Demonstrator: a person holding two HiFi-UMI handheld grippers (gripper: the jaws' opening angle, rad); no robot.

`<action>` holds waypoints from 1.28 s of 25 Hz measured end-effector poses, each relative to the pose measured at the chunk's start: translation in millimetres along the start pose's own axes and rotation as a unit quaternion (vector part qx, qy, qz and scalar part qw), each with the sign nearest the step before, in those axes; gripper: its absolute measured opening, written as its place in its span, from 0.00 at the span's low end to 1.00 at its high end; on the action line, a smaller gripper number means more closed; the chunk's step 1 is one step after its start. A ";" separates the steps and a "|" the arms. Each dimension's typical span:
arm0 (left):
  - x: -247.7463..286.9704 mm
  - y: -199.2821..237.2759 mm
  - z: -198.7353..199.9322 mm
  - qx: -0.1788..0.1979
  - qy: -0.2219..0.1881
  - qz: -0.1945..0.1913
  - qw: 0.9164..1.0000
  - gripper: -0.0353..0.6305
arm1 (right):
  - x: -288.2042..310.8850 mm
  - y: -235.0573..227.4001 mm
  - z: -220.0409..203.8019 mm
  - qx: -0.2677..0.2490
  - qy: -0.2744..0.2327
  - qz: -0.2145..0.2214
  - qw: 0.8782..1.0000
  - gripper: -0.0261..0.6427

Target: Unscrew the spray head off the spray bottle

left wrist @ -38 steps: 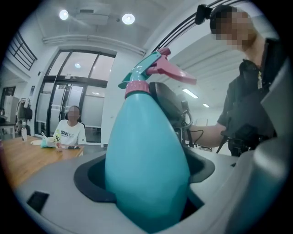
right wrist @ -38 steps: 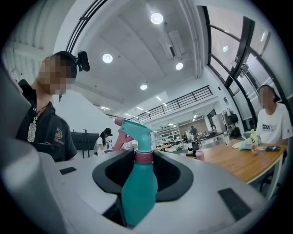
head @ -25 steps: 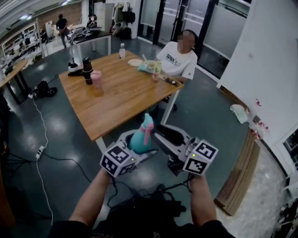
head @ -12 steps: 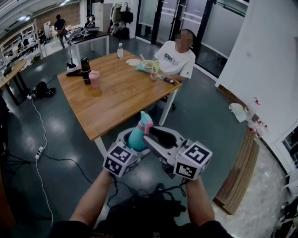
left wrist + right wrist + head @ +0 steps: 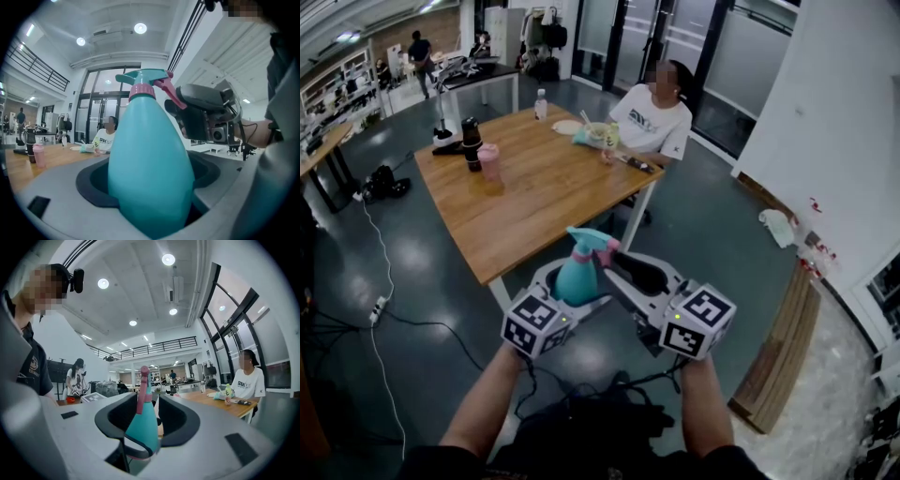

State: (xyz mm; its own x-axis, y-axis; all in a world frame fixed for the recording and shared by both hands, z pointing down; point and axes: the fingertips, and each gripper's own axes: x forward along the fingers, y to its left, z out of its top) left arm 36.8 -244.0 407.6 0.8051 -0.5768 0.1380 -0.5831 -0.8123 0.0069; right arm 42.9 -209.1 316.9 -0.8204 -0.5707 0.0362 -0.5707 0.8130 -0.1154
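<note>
A teal spray bottle (image 5: 575, 279) is held in the air in front of me. My left gripper (image 5: 572, 296) is shut on its wide body (image 5: 150, 159), which fills the space between those jaws (image 5: 150, 190). The spray head (image 5: 586, 238) (image 5: 143, 77) is teal with a pink collar; its nozzle points left and its pink trigger (image 5: 168, 90) points right. My right gripper (image 5: 615, 259) (image 5: 174, 106) reaches in level from the right. Its jaws (image 5: 143, 401) stand either side of the trigger (image 5: 142, 390), and a gap shows on the right side. The bottle's shoulder (image 5: 144, 427) shows below.
A wooden table (image 5: 534, 187) stands ahead with a dark flask (image 5: 472, 141) and a pink cup (image 5: 490, 161) on it. A person (image 5: 652, 117) sits at its far corner. Cables (image 5: 384, 309) lie on the floor at left. Wooden boards (image 5: 783, 347) lean by the white wall at right.
In the head view the spray head now shows its nozzle to the left and its trigger to the right. The right gripper's jaws have come up closer around the trigger.
</note>
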 end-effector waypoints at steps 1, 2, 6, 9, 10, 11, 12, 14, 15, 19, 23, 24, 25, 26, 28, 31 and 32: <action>0.3 -1.0 1.0 0.000 -0.002 -0.002 1.000 0.70 | -1.0 -2.9 -0.2 -0.001 0.001 -0.004 1.000 0.25; 0.5 -1.3 1.8 0.001 -0.003 -0.003 1.000 0.70 | -1.6 -5.0 -0.3 -0.001 0.002 -0.007 1.000 0.25; 0.6 3.9 3.0 0.004 -0.003 0.012 1.000 0.70 | -3.1 -4.8 4.2 -0.005 -0.007 -0.017 1.000 0.25; 1.8 11.2 2.6 0.014 0.005 0.036 0.999 0.70 | -4.3 3.6 14.9 -0.009 -0.022 -0.019 1.000 0.24; 2.6 12.3 1.5 0.015 0.007 0.040 0.999 0.70 | -3.6 9.0 17.3 -0.011 -0.024 -0.014 1.000 0.24; 3.3 12.7 0.5 0.015 0.009 0.043 0.999 0.70 | -1.9 15.2 18.1 -0.013 -0.024 -0.006 1.000 0.24; 3.9 12.5 0.0 0.015 0.009 0.044 0.999 0.70 | 0.9 20.8 17.3 -0.014 -0.020 0.001 1.000 0.24; 5.6 10.7 0.3 0.013 0.007 0.045 0.999 0.70 | 7.9 26.7 12.8 -0.015 -0.008 0.006 1.000 0.24; 6.4 9.5 0.5 0.012 0.006 0.045 0.999 0.70 | 11.0 26.4 10.0 -0.012 -0.002 0.003 1.000 0.24; 6.9 6.1 3.6 0.018 0.003 0.055 0.998 0.70 | 16.6 15.9 2.7 0.000 0.011 -0.038 0.999 0.24; 10.2 3.2 2.1 0.026 0.002 0.061 0.998 0.70 | 19.7 2.2 -1.0 0.011 0.014 -0.084 0.996 0.24; 11.5 1.4 1.6 0.026 0.003 0.059 0.998 0.70 | 20.2 -1.3 -2.0 0.016 0.015 -0.094 0.995 0.24; 12.6 -0.1 1.4 0.025 0.003 0.058 0.998 0.70 | 20.6 -3.9 -2.7 0.021 0.015 -0.101 0.995 0.24; 13.2 -1.2 1.3 0.024 0.004 0.056 0.998 0.70 | 21.1 -5.2 -3.1 0.025 0.013 -0.103 0.994 0.24; 13.7 -2.3 1.3 0.026 0.005 0.053 0.998 0.70 | 22.2 -5.1 -3.2 0.031 0.010 -0.102 0.994 0.24; 13.6 -4.4 2.7 0.032 0.005 0.048 0.998 0.70 | 22.5 -3.2 -2.2 0.030 0.007 -0.092 0.995 0.24; 13.1 -5.3 3.3 0.034 0.005 0.045 0.998 0.70 | 22.2 -2.5 -1.9 0.029 0.006 -0.085 0.996 0.24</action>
State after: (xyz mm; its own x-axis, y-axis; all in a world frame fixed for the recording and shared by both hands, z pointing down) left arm 50.8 -247.6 406.2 0.7487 -0.6470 0.1447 -0.6441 -0.7615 -0.0724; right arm 26.0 -223.6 319.9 -0.7130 -0.6975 0.0716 -0.6982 0.6969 -0.1636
